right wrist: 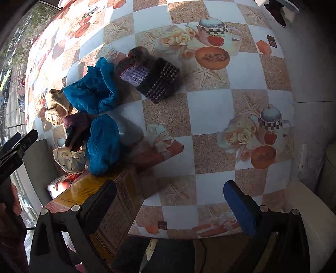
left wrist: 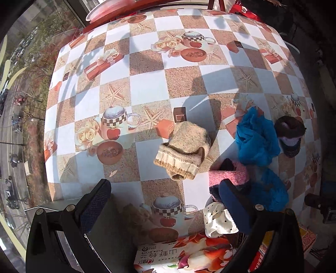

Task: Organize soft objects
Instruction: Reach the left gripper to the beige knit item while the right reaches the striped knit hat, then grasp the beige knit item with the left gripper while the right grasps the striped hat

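Observation:
A folded beige knit sock (left wrist: 184,150) lies mid-table ahead of my open, empty left gripper (left wrist: 166,208); it also shows at the left of the right wrist view (right wrist: 55,107). A blue cloth (left wrist: 255,137) (right wrist: 92,92) and a second blue bundle (left wrist: 271,192) (right wrist: 103,145) lie to the right. A pink knit piece (left wrist: 229,177) (right wrist: 76,126) and a white polka-dot cloth (left wrist: 218,220) (right wrist: 69,160) sit by a cardboard box (left wrist: 182,256) (right wrist: 105,199). A dark purple knit hat (left wrist: 290,135) (right wrist: 149,76) lies farther right. My right gripper (right wrist: 170,203) is open and empty over the table edge.
The table has a checkered cloth (left wrist: 147,88) (right wrist: 210,109) with teapot prints. A window is at the left with a street far below. A red and white tray (left wrist: 109,10) sits at the far edge. My left gripper shows at the left of the right wrist view (right wrist: 16,145).

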Tool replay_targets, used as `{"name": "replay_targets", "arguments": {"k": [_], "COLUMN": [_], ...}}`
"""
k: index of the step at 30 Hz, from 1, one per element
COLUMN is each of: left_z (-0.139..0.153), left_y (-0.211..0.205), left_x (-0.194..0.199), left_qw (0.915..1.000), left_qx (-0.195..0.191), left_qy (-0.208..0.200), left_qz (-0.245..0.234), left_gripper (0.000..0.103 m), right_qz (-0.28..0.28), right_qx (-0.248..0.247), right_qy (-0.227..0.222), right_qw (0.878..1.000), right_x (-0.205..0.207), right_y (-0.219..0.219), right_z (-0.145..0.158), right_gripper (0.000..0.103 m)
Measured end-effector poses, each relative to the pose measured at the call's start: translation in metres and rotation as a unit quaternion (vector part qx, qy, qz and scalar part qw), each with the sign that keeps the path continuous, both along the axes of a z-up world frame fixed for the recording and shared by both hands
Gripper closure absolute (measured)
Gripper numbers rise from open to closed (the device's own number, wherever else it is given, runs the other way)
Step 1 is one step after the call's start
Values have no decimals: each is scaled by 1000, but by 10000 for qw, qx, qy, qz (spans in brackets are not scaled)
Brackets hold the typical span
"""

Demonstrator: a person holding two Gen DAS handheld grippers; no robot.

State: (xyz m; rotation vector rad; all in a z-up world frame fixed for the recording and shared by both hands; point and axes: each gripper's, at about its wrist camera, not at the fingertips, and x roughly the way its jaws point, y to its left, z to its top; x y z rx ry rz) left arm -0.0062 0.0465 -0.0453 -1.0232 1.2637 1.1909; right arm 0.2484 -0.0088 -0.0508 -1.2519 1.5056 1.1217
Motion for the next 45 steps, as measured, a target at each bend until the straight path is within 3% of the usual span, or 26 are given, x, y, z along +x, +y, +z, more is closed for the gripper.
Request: {"name": "replay_targets", "arguments": {"k": [9, 18, 21, 30, 35, 37, 38, 39, 42, 45], "left_z": [-44, -89, -90, -89, -89, -84, -80, -75, -66, -51], "left_y": [40, 50, 49, 39, 38, 37, 37, 36, 36, 31], "left_x": [8, -1, -6, -9, -9, -5, -1, 3, 10, 4], "left_qw": [9993, 9943, 9930, 9930, 9897, 9911, 9924, 9938, 9961, 9960], "left_qx": [-282, -693, -678, -402, -641, -556, -483, -405, -370, -194], "left_qy": [27, -167, -365, -389, -362, -386, -383, -385, -371, -445], "left_qz": [254, 788, 900, 1040, 1228, 1151, 1063, 963, 704, 752], "left_gripper": [0, 0, 0, 0, 0, 11, 16, 30, 83, 84], "right_qz": [285, 780, 860, 930, 1065, 1061, 1075, 1065, 1067, 872], "right_qx": [470, 535, 653, 645, 823, 784, 795, 824, 954, 972], "right_qy": [-198, -333, -484, -543, -486, -463, -544, -559, -528, -355], "right_qw": [9983, 9950, 9930, 9921, 9897, 9902, 9895, 9893, 9883, 9908], "right_x": [-11, -31, -34, -45, -46, -44, -42, -41, -34, -23], "right_y": [70, 90, 87, 86, 81, 79, 78, 77, 75, 71], "right_z": [-26, -65, -66, -70, -70, -69, -67, -64, -53, -45], "right_gripper": [0, 0, 0, 0, 0, 1, 9, 13, 50, 57]}}
